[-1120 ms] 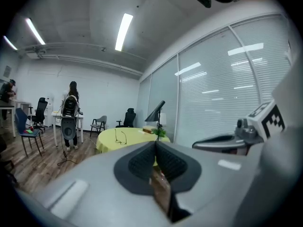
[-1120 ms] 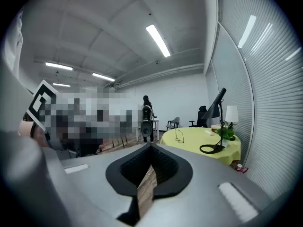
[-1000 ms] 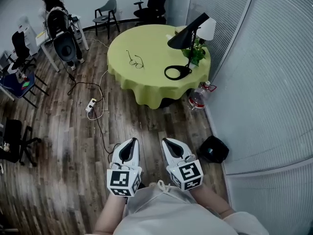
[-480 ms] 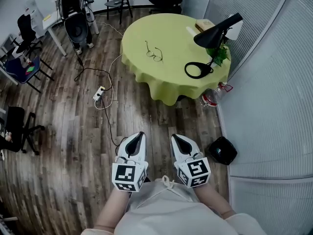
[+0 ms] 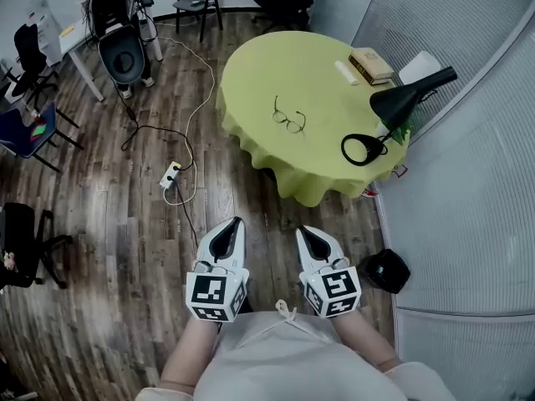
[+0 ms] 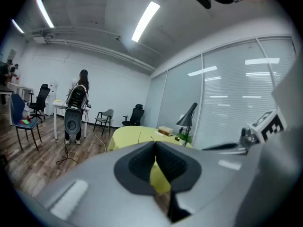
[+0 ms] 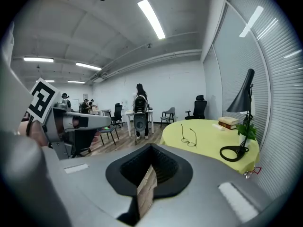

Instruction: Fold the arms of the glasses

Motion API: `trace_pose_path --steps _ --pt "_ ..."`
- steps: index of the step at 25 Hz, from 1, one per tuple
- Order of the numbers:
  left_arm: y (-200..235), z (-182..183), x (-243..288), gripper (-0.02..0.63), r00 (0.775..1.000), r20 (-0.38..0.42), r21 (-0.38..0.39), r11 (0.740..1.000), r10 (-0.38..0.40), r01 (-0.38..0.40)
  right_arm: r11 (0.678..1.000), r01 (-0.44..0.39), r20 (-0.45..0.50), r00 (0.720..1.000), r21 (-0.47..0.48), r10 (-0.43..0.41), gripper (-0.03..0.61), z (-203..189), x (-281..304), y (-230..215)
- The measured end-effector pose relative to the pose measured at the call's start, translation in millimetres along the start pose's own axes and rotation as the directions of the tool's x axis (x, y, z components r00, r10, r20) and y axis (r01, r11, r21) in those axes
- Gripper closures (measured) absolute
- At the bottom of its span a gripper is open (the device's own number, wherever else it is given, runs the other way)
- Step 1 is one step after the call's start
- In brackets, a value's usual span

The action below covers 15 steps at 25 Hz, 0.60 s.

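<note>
Round table point(image 5: 251, 82) with a yellow-green cloth stands on the wood floor point(image 5: 109, 224), ahead of the person. Black desk lamp point(image 5: 405, 97) sits at the table's right edge, stacked books point(image 5: 373, 63) on the cloth beyond it. Left gripper point(image 5: 235, 224) and right gripper point(image 5: 304, 231) are side by side over the floor, short of the table. Both have jaws together with nothing between them. Glasses point(image 5: 289, 119) lie mid-table, arms unfolded, well apart from both grippers.

Matt, softly draped yellow-green tablecloth point(image 5: 251, 82); thin wire metal in the glasses point(image 5: 289, 120). Grained wood planks across the floor point(image 5: 109, 224), smooth black finish on the lamp point(image 5: 399, 103).
</note>
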<state>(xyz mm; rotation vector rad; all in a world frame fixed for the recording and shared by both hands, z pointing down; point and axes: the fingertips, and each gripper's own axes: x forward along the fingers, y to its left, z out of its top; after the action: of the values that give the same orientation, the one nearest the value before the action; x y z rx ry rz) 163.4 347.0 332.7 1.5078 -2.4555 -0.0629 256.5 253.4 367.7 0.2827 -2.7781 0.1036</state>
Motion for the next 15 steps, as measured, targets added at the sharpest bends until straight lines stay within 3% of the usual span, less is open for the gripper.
trace_pose_path --steps 7,15 --pt "116.0 30.1 39.8 0.607 1.0 -0.015 0.004 1.0 -0.017 0.017 0.998 0.06 0.019 0.998 0.017 -0.06 0.578 45.2 107.3 27.4" --pt "162.6 29.0 101.1 0.607 0.996 -0.072 -0.013 0.999 -0.051 0.05 0.995 0.088 -0.001 0.996 0.051 -0.088 0.578 61.1 177.3 14.8"
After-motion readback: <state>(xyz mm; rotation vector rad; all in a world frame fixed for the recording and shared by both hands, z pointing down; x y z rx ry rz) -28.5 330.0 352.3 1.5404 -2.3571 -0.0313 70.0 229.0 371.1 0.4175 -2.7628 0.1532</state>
